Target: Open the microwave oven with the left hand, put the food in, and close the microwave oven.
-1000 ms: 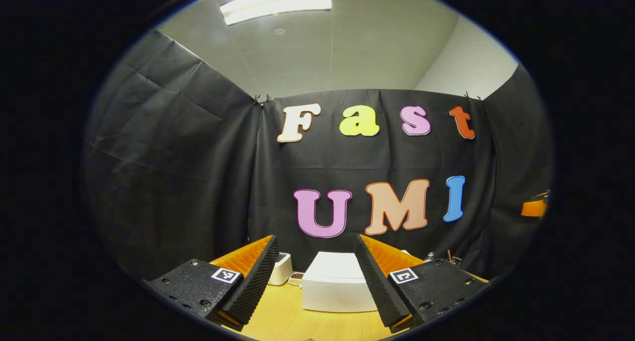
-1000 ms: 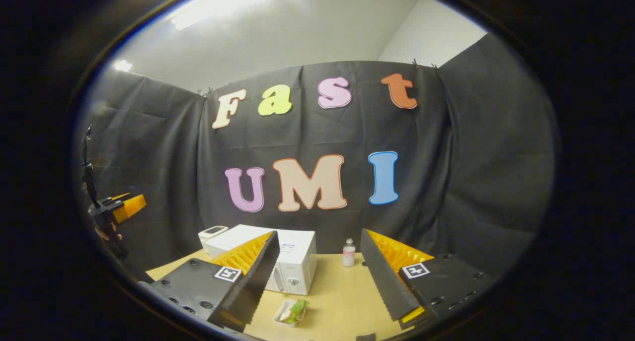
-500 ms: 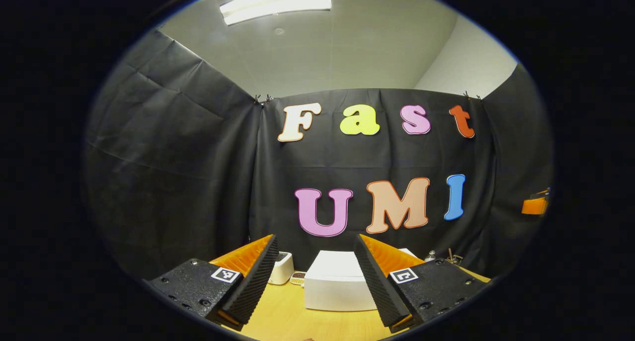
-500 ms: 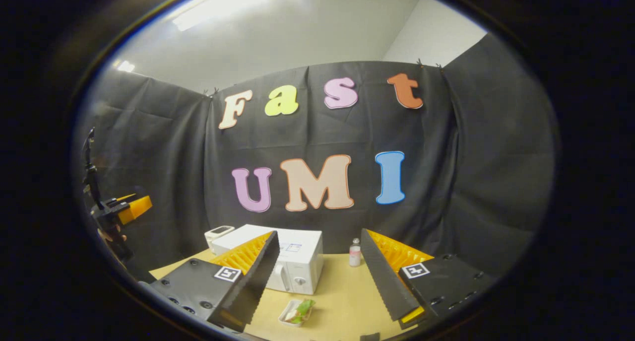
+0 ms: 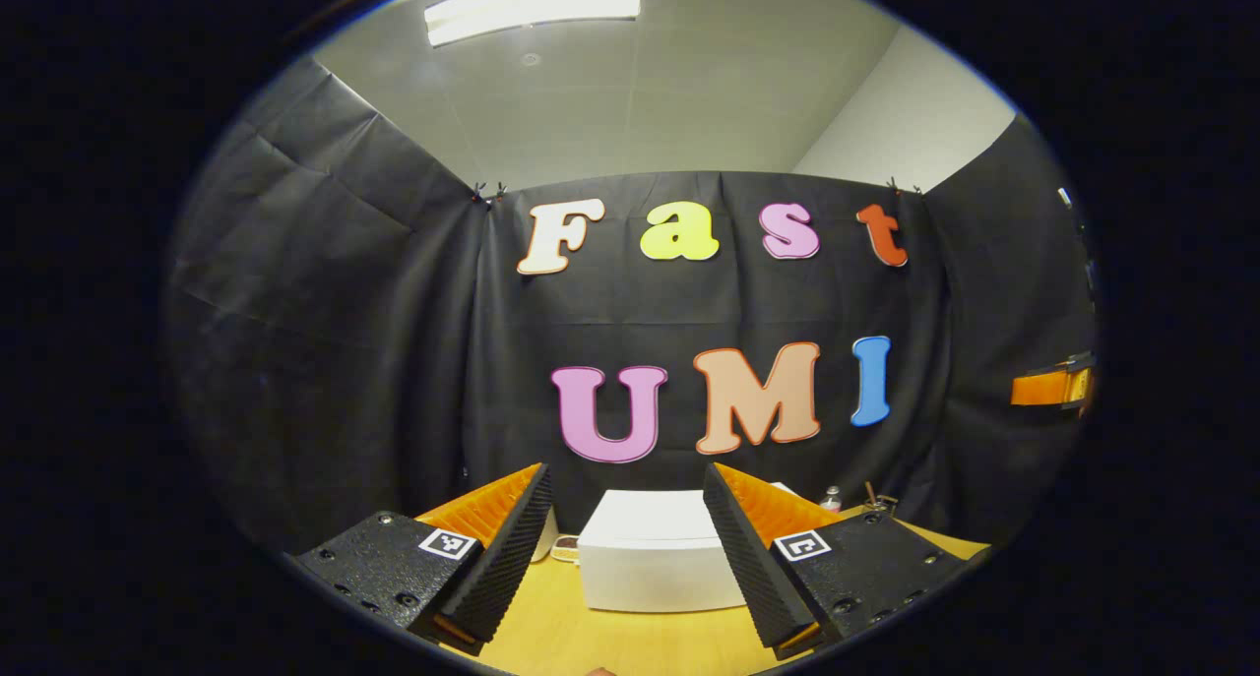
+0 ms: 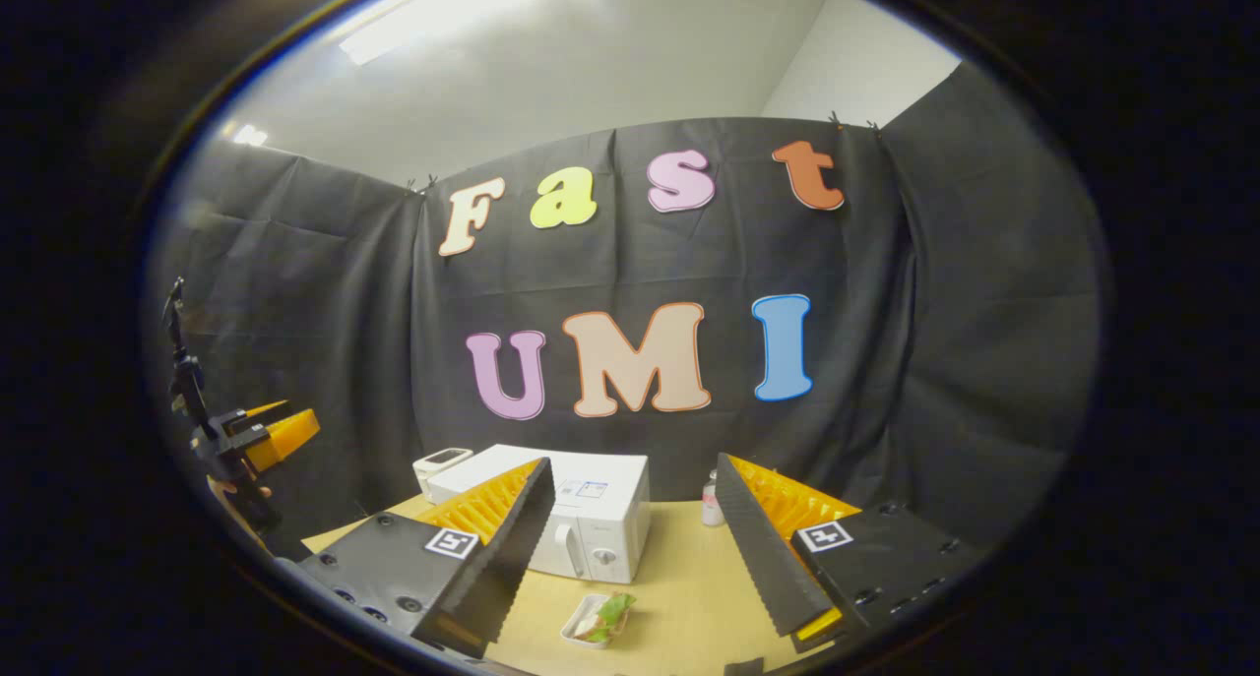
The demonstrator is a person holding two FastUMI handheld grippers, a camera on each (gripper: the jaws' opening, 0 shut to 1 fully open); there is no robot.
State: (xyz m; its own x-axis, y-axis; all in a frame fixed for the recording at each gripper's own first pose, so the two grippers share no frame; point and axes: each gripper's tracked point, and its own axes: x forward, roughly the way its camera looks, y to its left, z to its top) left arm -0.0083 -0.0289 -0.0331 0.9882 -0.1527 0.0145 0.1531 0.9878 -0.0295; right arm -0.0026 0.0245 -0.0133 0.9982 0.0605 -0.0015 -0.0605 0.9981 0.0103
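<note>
A white microwave oven stands on the wooden table with its door closed; in the left gripper view the microwave oven shows its plain white side straight ahead. A small tray of food with green leaves lies on the table in front of it. My left gripper hangs open above the table, well short of the oven. Above the near table my right gripper is open too, nothing between its fingers. The left gripper, held by a hand, also shows at the far left of the right gripper view.
A small white device sits behind the microwave at the left. A small bottle stands on the table to its right. Black cloth walls close the booth at the back and sides. The right gripper's edge shows far right.
Both views have shifted slightly: the microwave has slid a little left in the left gripper view and a little right in the right gripper view. Both grippers stay open.
</note>
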